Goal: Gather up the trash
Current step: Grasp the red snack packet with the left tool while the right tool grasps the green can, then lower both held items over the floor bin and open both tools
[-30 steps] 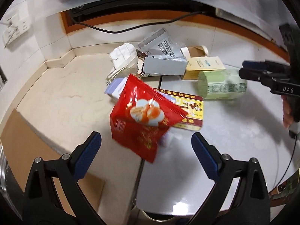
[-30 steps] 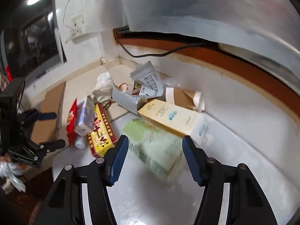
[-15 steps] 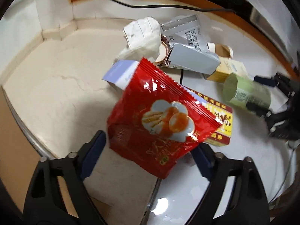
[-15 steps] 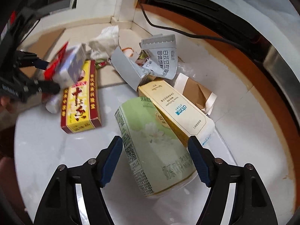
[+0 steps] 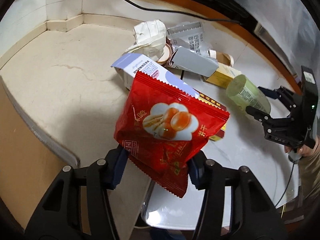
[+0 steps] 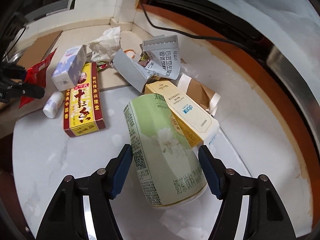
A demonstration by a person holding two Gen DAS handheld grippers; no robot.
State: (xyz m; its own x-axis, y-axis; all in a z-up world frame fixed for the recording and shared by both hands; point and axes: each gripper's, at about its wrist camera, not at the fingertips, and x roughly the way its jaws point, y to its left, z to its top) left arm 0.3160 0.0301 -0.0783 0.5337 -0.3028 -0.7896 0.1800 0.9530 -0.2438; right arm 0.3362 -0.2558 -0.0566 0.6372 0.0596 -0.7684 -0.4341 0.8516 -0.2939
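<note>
A red snack bag (image 5: 166, 124) stands tilted against the pile, its lower part between the pads of my left gripper (image 5: 156, 168), whose jaws are closing on it. The bag and the left gripper (image 6: 30, 80) also show at the left edge of the right wrist view. A pale green milk tea cup (image 6: 166, 148) lies on its side on the white table (image 6: 50, 170). My right gripper (image 6: 165, 164) straddles the cup. Its jaws are closing and its pads lie against the cup's sides. In the left wrist view the right gripper (image 5: 255, 100) sits around the cup (image 5: 246, 94).
The pile holds a red-and-yellow box (image 6: 82, 100), a blue-and-white carton (image 6: 68, 70), a small white bottle (image 6: 53, 105), a cream box (image 6: 186, 108) leaning on the cup, crumpled paper (image 6: 106, 42) and a silver pouch (image 6: 164, 60). A black cable (image 6: 200, 37) runs behind. Cardboard (image 5: 24, 160) lies left.
Both grippers have come down closer to the pile. The left jaws narrowed from wide open onto the red bag. The right jaws now hug the green cup.
</note>
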